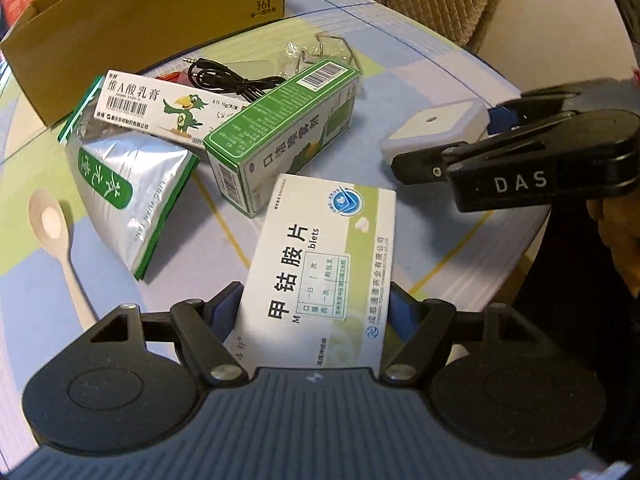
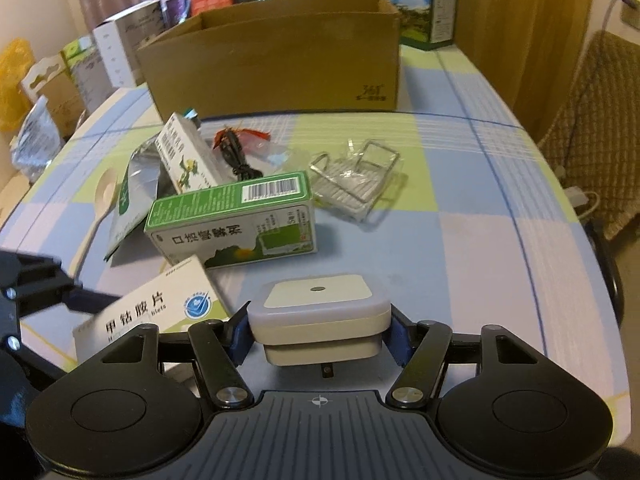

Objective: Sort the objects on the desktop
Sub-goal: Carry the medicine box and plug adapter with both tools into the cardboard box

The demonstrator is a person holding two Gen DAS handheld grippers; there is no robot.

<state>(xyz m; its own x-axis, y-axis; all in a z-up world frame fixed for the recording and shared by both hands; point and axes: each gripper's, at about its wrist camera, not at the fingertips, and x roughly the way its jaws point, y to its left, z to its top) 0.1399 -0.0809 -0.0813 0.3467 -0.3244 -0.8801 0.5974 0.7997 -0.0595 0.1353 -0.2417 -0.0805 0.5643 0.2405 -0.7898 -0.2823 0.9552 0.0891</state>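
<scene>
My left fingers (image 1: pixel 312 312) are clamping a pill box (image 1: pixel 320 264), right fingers (image 2: pixel 320 328) a night-light (image 2: pixel 320 312); the cardboard box (image 2: pixel 280 60) is awaiting both, clutter remaining.

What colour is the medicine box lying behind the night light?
Green and white medicine box, clearest in the right wrist view.
</scene>
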